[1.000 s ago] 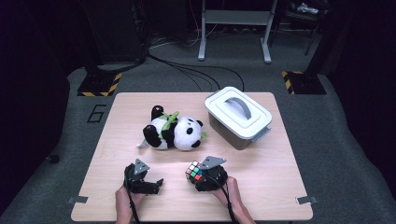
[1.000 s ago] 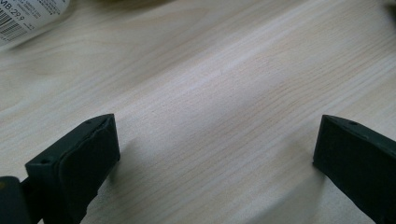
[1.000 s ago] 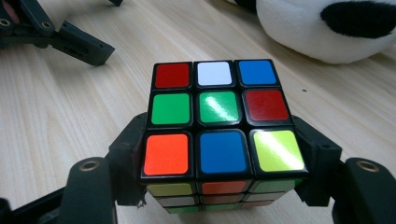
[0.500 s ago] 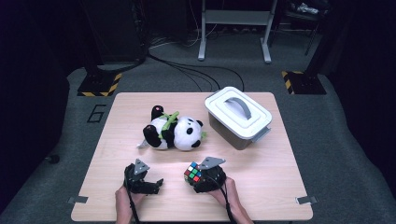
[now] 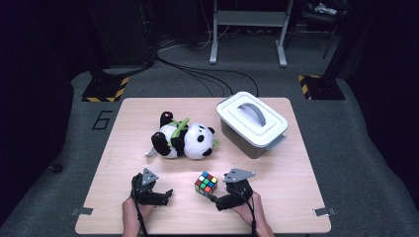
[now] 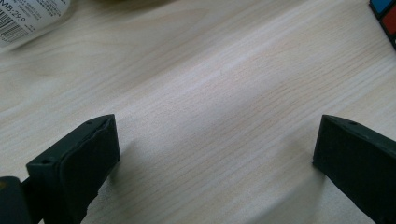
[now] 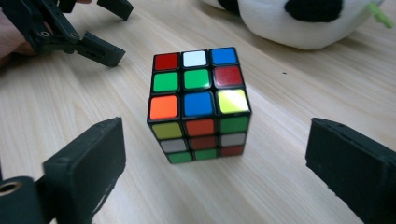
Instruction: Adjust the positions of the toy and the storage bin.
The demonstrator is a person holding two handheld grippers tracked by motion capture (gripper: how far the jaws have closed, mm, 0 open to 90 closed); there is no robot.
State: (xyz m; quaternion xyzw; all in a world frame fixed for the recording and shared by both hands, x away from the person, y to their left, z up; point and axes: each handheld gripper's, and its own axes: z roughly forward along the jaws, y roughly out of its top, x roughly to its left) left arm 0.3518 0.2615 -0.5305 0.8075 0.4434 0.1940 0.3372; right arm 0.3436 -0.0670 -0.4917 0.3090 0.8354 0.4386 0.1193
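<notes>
In the high view, a pale wooden table (image 5: 148, 118) is standing on grey carpet in a dark room, with cables, a metal stand and striped floor plates at the far side. A panda (image 5: 185, 140) is lying mid-table, and a lidded box (image 5: 252, 123) is sitting to its right. The cube (image 5: 206, 182) is resting near the near edge, between the left gripper (image 5: 165, 195) and the right gripper (image 5: 217, 203); the right one is sitting just beside it, not touching.

The left gripper view is looking along bare wood grain between widely parted jaws holding nothing. It is adding a barcoded label (image 6: 28, 18) at the far left and a cube corner at the far right.

The right gripper view is showing the cube's coloured stickers up close. Its jaws have just been opening and are standing wide, with the cube just beyond them, untouched. The panda's white belly is lying beyond, and the left gripper is resting at the far left.
</notes>
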